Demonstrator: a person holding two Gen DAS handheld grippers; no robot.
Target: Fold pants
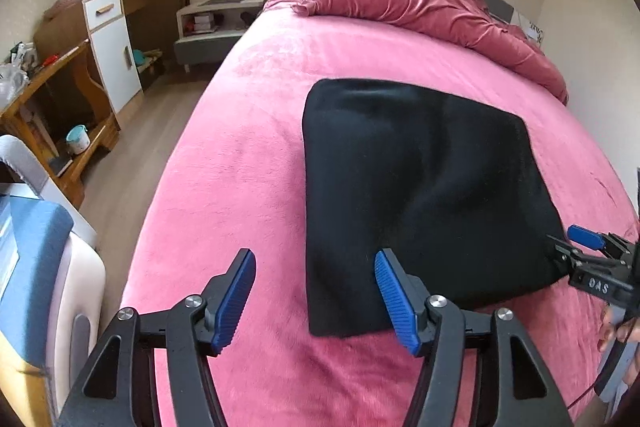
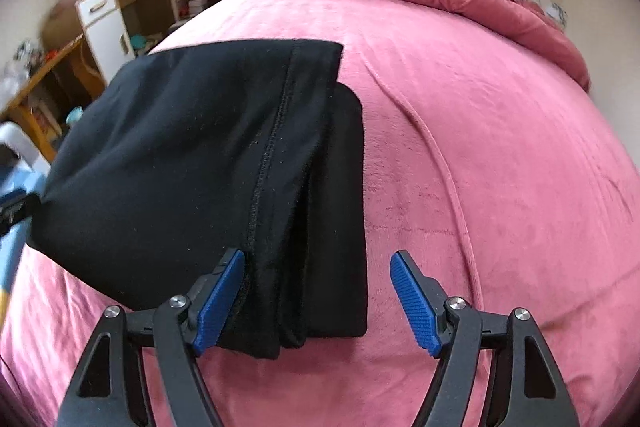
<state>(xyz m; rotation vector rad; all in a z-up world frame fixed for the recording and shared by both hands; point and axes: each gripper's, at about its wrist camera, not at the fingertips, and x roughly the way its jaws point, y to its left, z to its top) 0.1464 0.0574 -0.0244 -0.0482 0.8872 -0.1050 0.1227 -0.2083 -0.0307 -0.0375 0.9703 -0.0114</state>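
The black, soft knit pants (image 1: 420, 195) are seen lying folded into a compact, roughly square bundle on the pink plush bedspread (image 1: 240, 167), towards the near side of the bed and well apart from the heaped dusty-rose duvet (image 1: 432, 7) at the head. The left gripper (image 1: 316, 301) is held released, its blue ribbed pads spread above the bundle's near left corner with nothing pinched between them; the right gripper (image 2: 318, 301) is likewise held spread, its left pad just beside or brushing the stacked edge, the right pad over bare bedspread. Contact there cannot be settled from either view. The fold is judged essentially finished, so the main risk lies in withdrawal: a ribbed pad could be caught on the loose knit and the top layer dragged open, especially at the right-hand edge, where the layers are seen offset, one panel protruding beyond the seamed upper layer (image 2: 272, 147). The bundle could also be shifted on the plush surface if it is nudged sideways. Much is left unseen: the underside and inner layers of the fold, the waistband and leg ends, and the far left edge in the right wrist view, which is blurred and distorted by the lens. Only fingers of the person's hand (image 1: 616, 327) are shown, at the frame's rim.
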